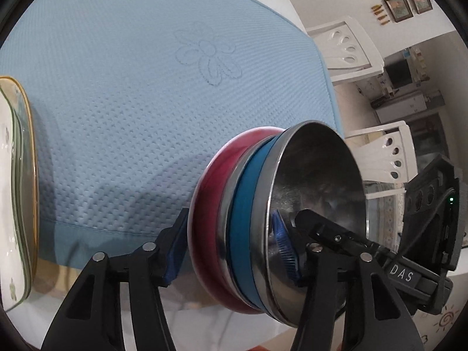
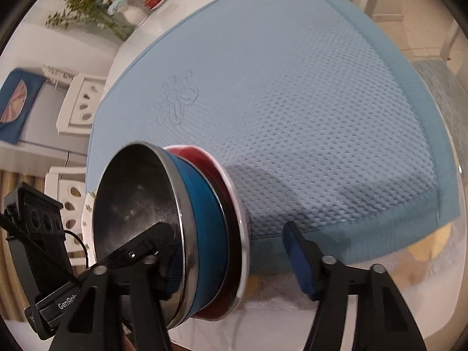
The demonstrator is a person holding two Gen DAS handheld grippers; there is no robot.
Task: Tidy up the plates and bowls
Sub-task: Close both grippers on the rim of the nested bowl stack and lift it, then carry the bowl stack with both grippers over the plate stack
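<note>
Blue mat (image 1: 117,87), two nested bowls (image 1: 242,219); left jaws' grip on them unclear, right jaws open astride.

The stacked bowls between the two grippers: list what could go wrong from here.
1. The bowl stack is tilted on its side above the blue mat; the red bowl could slide off.
2. In each view only one finger of the left gripper and right gripper reaches inside the steel bowl; the smooth metal may slip.
3. The plates lie close on the left; a swing could knock them.
</note>
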